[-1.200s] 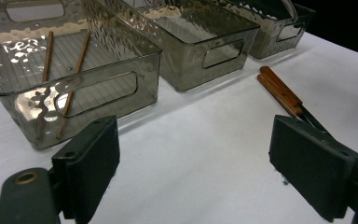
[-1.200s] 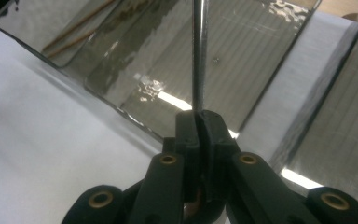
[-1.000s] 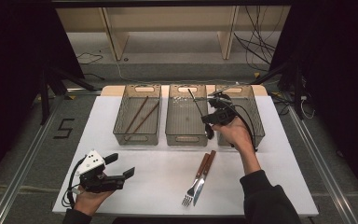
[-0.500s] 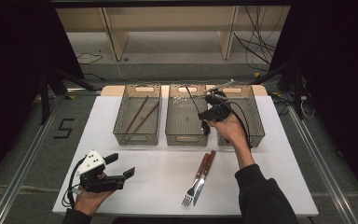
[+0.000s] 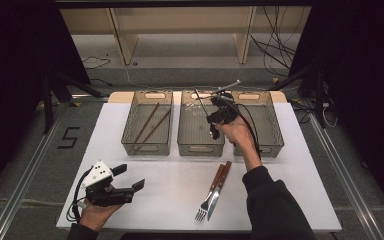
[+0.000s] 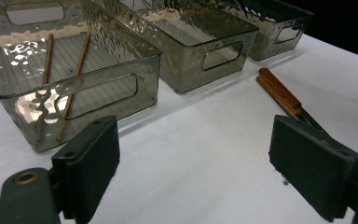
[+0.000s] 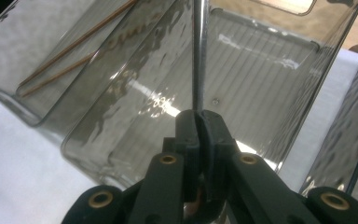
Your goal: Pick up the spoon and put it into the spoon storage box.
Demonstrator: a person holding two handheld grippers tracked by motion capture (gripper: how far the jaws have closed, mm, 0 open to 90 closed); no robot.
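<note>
A: Right gripper (image 5: pixel 211 121) has shifted left since the earlier frames, from the right bin (image 5: pixel 265 125) toward the middle bin (image 5: pixel 198 142), carrying the thin metal utensil (image 7: pixel 199 51).
B: Grip state?
A: Jaws pressed together on the utensil's shaft, clear in the right gripper view. The shaft runs straight up from the jaws, over the middle bin's floor. Its far end is out of frame, can't tell what kind of utensil.
B: Left side?
A: Left gripper (image 5: pixel 125 181) is spread wide, nothing between the jaws, low over the counter (image 5: pixel 170 200) at the near left corner.
B: Other stuff?
A: Two chopsticks (image 5: pixel 150 125) lie in the left bin (image 5: pixel 147 145). Fork (image 5: pixel 207 200) and knife (image 5: pixel 218 190), wooden handles, lie side by side on the counter in front of the bins.
</note>
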